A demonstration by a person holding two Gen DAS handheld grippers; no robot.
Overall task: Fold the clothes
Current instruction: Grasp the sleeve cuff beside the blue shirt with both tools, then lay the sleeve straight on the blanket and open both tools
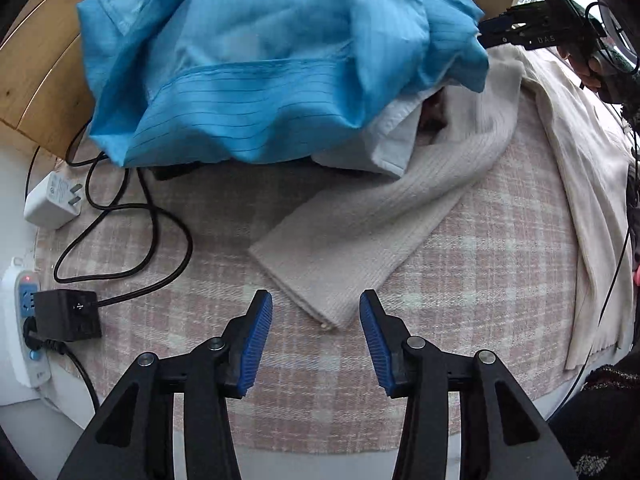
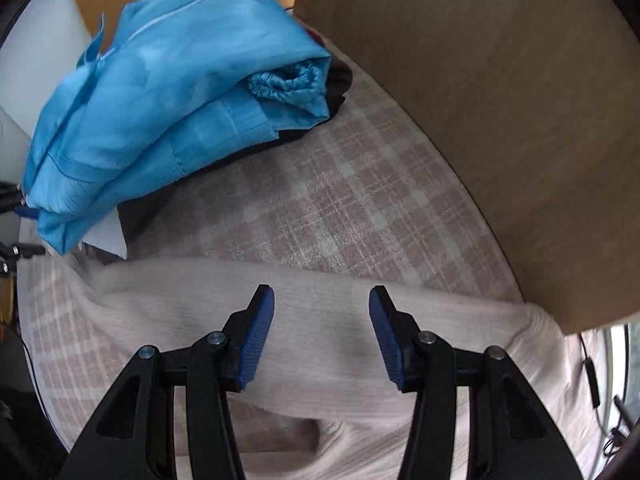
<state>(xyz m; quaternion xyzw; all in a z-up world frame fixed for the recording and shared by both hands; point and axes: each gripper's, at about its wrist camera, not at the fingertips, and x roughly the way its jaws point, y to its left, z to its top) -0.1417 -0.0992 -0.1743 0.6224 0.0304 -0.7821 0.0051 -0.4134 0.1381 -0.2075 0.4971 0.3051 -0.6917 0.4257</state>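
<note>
Diagonally, perhaps — beige sleeve [image 1: 352, 236] cuff toward left tool [image 1: 316, 334].

We are looking steeply down from both wrists, close over the cloth [image 1: 460, 280]. Both views are sharing the blue garment [image 1: 260, 60] and sweater [image 2: 328, 320].

I see a bright blue garment [image 1: 256, 64] with thin dark pinstripes heaped at the far edge of the pink-and-cream plaid cloth [image 1: 200, 216]. A ribbed cream sweater [image 2: 328, 320] lies across the plaid. My gripper pads [image 1: 256, 344] are blue on black arms. A white charger [image 1: 52, 200] and black cable [image 1: 160, 216] sit near the left edge.
</note>
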